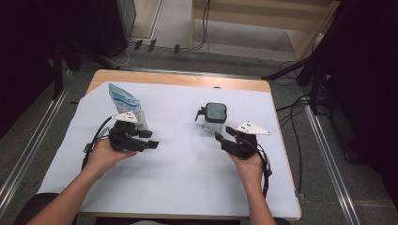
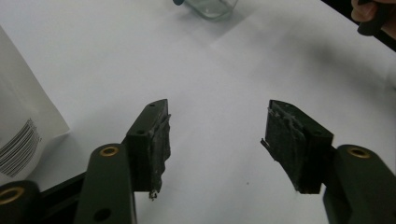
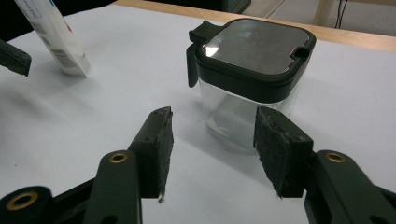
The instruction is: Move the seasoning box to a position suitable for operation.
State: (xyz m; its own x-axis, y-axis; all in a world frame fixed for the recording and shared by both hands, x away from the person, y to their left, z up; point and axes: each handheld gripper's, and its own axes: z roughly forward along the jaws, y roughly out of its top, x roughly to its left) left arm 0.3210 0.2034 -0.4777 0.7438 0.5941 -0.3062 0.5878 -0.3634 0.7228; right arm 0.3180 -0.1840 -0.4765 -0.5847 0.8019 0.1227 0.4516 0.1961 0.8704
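Looking down from the high view, 2 hands come in from the bottom edge over a counter (image 1: 187,159) covered with a white sheet. The left claw (image 1: 149,139) hovers just beside a blue-and-white pouch (image 1: 123,104) that stands upright on the left half of the sheet; its jaws are parted and hold nothing. The right claw (image 1: 224,133) points toward a clear jar (image 1: 215,117) with a dark lid, which stands on the right half of the sheet, just ahead of the jaw tips. Pouch and jar are well apart from each other.

From the left gripper view, the left claw (image 2: 215,135) shows 2 black jaws standing wide apart over bare white sheet, with nothing between the worn pads. The pouch (image 2: 23,126), white with a barcode, is at the left edge beside the left jaw, whether touching it I cannot tell. The jar's base (image 2: 210,7) sits far off at the top edge.

From the right gripper view, the right claw (image 3: 212,135) is open, its 2 jaws spread in front of the jar (image 3: 247,79), near its glass wall without gripping it. The jar stands upright with its square dark lid shut. The pouch (image 3: 53,35) is at the upper left, leaning in this view.
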